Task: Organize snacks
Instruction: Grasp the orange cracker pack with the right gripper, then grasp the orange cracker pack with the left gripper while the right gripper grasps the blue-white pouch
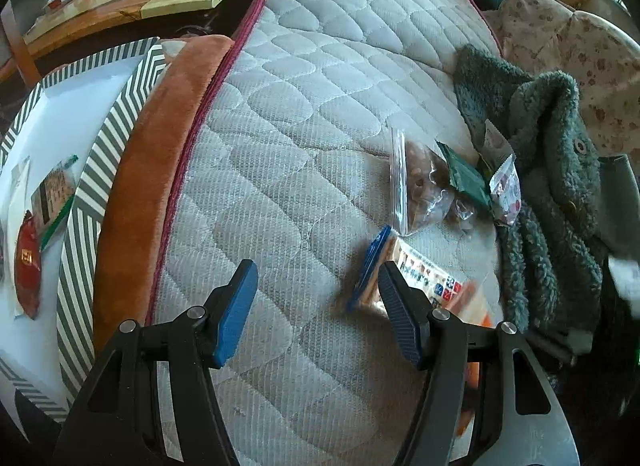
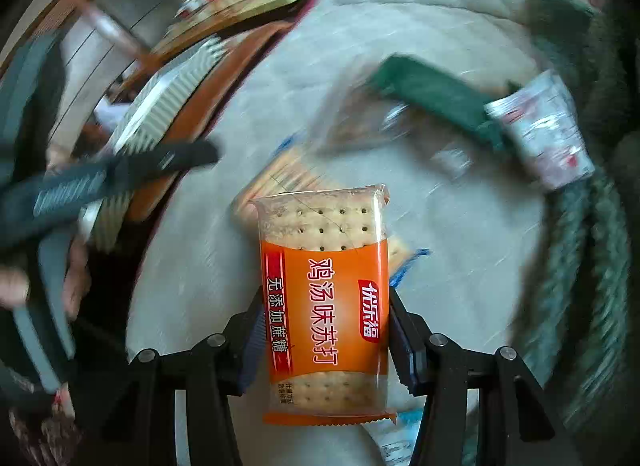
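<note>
- Closest in, the right gripper is clamped on an orange cracker packet, held just above the quilted mattress; only the right wrist view shows this grip.
- The left gripper hangs over the same mattress with its blue pads spread wide and nothing between them.
- Just beyond its right finger, a blue-edged packet lies on the mattress (blurred, so its print is unreadable).
- Farther along, near the mattress's right edge, sit a clear zip bag, a green packet and a pale wrapper, against a teal fleece.
- Off the mattress's left edge, only the left view shows inside the striped box: a red packet lies there.
</note>
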The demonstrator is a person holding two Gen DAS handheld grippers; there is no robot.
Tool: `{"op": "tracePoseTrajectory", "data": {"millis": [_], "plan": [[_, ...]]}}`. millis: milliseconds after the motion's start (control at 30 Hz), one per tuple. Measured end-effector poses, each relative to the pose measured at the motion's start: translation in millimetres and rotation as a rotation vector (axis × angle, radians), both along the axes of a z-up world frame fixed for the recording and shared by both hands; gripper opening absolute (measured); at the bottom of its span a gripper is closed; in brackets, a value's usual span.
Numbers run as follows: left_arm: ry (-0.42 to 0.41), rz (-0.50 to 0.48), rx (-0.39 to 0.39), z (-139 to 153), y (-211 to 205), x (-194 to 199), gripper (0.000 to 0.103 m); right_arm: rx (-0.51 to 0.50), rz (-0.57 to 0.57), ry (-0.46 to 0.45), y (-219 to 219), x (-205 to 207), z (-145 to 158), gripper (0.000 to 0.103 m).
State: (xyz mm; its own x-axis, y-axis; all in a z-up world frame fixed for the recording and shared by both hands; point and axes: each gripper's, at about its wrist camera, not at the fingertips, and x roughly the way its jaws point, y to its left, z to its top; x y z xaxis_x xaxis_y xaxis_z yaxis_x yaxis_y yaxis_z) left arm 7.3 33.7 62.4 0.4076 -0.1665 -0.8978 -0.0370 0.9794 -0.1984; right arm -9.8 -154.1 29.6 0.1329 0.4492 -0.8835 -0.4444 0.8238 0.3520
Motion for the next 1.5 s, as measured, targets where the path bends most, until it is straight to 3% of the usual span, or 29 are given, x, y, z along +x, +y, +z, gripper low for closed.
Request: {"op": "tracePoseTrajectory", "data": {"millis": [200, 333, 500, 633, 767, 867, 1133, 1167, 1200, 1267, 1367, 1500], "plan": [[0.017, -0.002, -0.003, -5, 2, -7, 0.063, 0.002, 0.111, 0.068, 26, -41, -10, 0.052], [0.019, 0.011, -0.008, -5, 6, -8, 0.063, -0.018, 0.185, 0.053, 48, -59, -14, 0.053], [0.014, 0.038, -0.017, -2, 17, -10, 0.063, 0.064, 0.159, 0.063, 40, -56, 0, 0.057], [0.019, 0.033, -0.039, -3, 21, -17, 0.063, -0.062, 0.102, -0.022, -3, -51, 22, 0.064], [0.053, 0.002, -0.072, -3, 21, -30, 0.063, -0.186, 0.085, -0.029, -42, -47, 18, 0.066], [0.079, 0.001, -0.109, -2, 24, -44, 0.063, -0.285, 0.156, -0.016, -50, -52, 11, 0.066], [0.143, -0.056, -0.105, -12, 4, -78, 0.063, -0.389, 0.415, -0.059, -29, -72, -7, 0.066], [0.157, -0.058, -0.096, -15, 1, -81, 0.063, -0.37, 0.415, -0.041, -30, -71, -11, 0.06], [0.177, -0.06, -0.091, -19, -3, -83, 0.063, -0.346, 0.393, -0.024, -35, -67, -17, 0.047], [0.2, -0.061, -0.106, -24, -8, -87, 0.063, -0.365, 0.331, 0.011, -44, -63, -31, 0.041], [0.207, -0.018, -0.111, -27, -11, -90, 0.063, -0.295, 0.241, 0.03, -57, -55, -25, 0.028], [0.21, 0.033, -0.109, -30, -16, -93, 0.063, -0.221, 0.198, 0.042, -57, -51, -20, 0.028]]}}
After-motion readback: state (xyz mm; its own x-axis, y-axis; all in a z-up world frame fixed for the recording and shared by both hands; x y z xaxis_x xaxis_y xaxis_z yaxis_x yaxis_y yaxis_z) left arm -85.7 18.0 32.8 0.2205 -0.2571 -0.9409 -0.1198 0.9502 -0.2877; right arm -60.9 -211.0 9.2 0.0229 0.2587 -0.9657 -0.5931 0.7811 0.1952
